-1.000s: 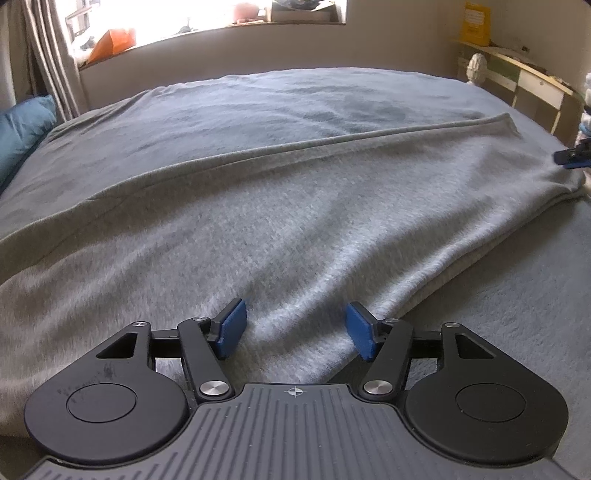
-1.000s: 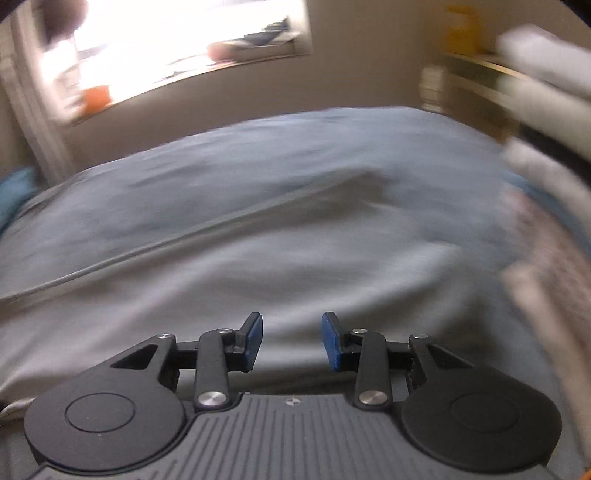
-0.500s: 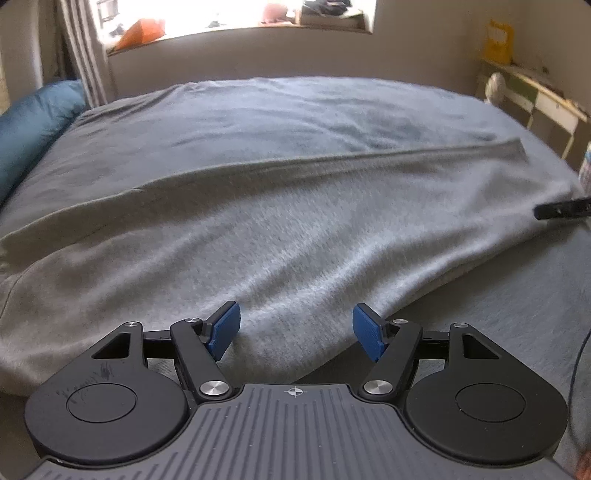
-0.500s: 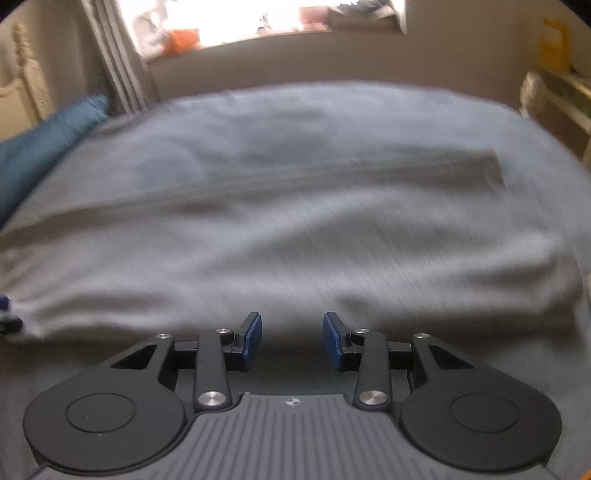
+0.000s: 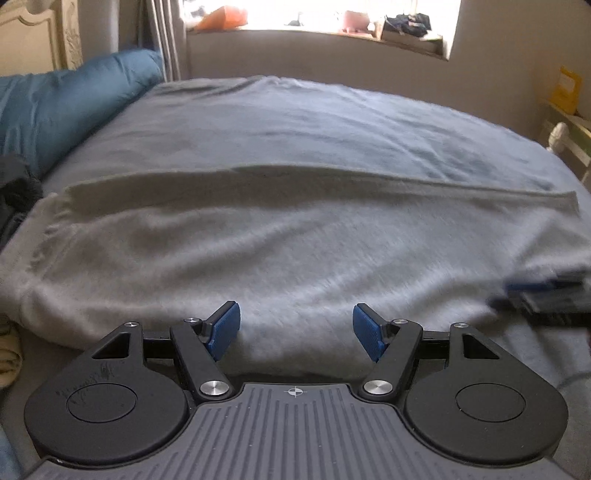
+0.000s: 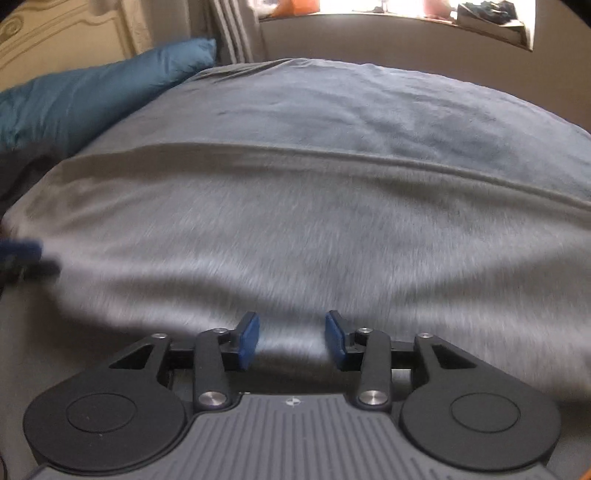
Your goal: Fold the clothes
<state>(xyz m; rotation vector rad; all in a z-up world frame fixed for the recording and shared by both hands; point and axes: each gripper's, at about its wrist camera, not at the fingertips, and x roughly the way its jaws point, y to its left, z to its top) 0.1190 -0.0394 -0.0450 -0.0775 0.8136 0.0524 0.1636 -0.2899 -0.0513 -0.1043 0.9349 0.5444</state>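
A large grey fleece garment [image 5: 295, 236] lies spread flat across the bed, folded lengthwise, with a straight far edge. In the right wrist view the same garment [image 6: 314, 229] fills the middle. My left gripper [image 5: 295, 332] stands open over the garment's near edge, nothing between its blue pads. My right gripper [image 6: 291, 341] is open too, its pads narrower apart, just above the near edge. The right gripper shows blurred at the right edge of the left wrist view [image 5: 546, 295]. The left gripper appears blurred at the left edge of the right wrist view [image 6: 22, 258].
A blue-grey bedcover [image 5: 314, 122] lies under the garment. A teal pillow [image 5: 62, 110] sits at the head on the left, with dark clothing [image 5: 14, 192] beside it. A windowsill [image 5: 332, 26] with clutter runs behind, and a shelf [image 5: 565, 122] stands at the right.
Both grippers have swung leftward along the bed, bringing the pillow and the garment's left end into view. The left gripper's pads have spread a little wider. Neither has taken hold of anything.
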